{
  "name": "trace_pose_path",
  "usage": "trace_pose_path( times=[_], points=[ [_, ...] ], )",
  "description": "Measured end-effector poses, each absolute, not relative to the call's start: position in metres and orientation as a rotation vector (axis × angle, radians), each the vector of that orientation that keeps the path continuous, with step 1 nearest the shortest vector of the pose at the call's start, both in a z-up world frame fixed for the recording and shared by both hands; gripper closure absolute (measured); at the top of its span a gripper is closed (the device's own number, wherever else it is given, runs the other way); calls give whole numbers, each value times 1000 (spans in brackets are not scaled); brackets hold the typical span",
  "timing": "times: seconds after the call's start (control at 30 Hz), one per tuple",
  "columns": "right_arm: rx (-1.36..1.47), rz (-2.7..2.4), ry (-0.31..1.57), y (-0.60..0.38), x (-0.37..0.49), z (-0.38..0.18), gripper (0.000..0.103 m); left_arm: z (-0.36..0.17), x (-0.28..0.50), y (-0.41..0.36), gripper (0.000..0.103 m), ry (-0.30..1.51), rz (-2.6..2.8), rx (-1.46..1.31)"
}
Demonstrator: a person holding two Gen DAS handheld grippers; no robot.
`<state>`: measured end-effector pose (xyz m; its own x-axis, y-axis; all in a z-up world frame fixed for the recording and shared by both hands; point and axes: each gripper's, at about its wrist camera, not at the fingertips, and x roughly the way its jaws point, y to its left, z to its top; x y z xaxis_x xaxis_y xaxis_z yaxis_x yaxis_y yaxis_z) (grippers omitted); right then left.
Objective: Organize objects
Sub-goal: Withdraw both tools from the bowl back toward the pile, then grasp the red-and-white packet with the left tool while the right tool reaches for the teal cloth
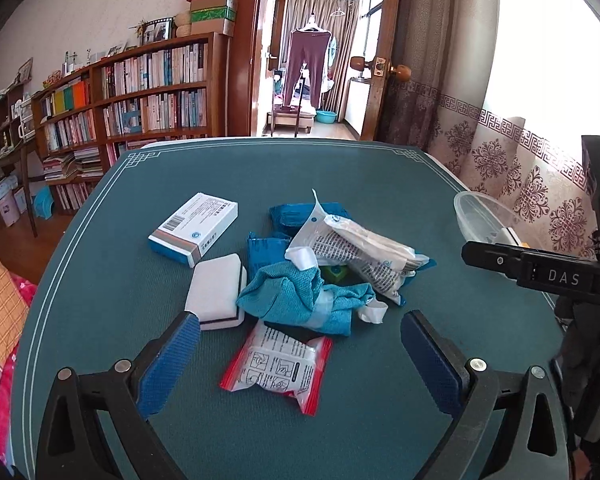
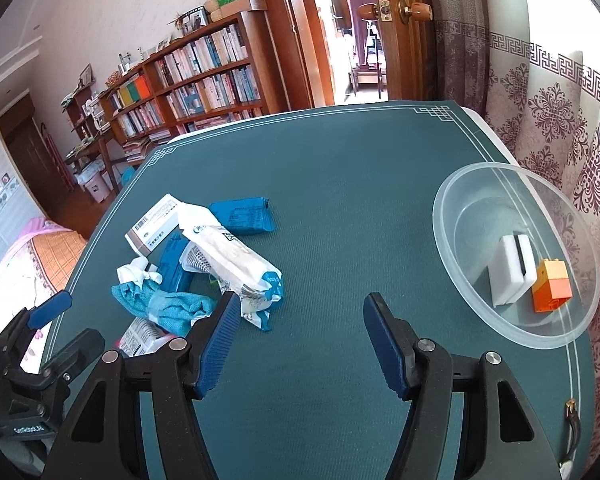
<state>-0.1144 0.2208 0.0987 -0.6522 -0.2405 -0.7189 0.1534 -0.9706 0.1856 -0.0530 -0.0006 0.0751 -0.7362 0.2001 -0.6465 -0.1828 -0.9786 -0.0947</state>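
The left gripper (image 1: 300,334) is wide open, with nothing between its blue fingers. It hangs over a messy pile on the dark green table mat (image 1: 380,184). Right under it lies a flat white plastic packet with red edges (image 1: 277,362). Just past that is a rolled blue knitted cloth (image 1: 296,298). A white sponge block with a black stripe (image 1: 217,291) sits by the left finger. A white and blue cardboard box (image 1: 194,224) lies farther back. A long white paper packet (image 1: 356,250) rests on top of some blue foil packs (image 1: 300,213).

The right gripper (image 2: 298,332) is half open and holds nothing. It is over a bare part of the mat, between the pile and the bowl.

The round clear plastic bowl (image 2: 452,216) sits well apart from the pile, on the right side. Inside it are another white sponge block (image 2: 510,276) and an orange toy brick (image 2: 552,286), side by side.

So the sorting looks partly done: two things are in the bowl, and many still wait on the mat. The step now seems to be picking the next thing. The red-edged packet is the closest to the left gripper. To get it, the fingers need to go down on both sides of it, then squeeze. The packet is thin and soft, so it may slip or bend.
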Motion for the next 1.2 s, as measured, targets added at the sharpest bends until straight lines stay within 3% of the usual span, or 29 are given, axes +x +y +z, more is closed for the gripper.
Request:
trace_pose_path(
  times=[0.53, 0.73, 0.9, 1.2],
  points=[
    [1230, -2579, -170, 196, -118, 78, 38, 27, -73, -5, 1, -42, 2687, -1186],
    [1223, -2540, -191, 190, -119, 74, 38, 18, -76, -5, 19, -25, 2671, -1221],
    [1200, -2508, -188, 182, -118, 74, 38, 17, -73, -4, 44, -7, 2657, -1216],
    [1127, -2400, -112, 153, -113, 75, 38, 28, -56, -14, 49, 7, 2680, -1176]
  ],
)
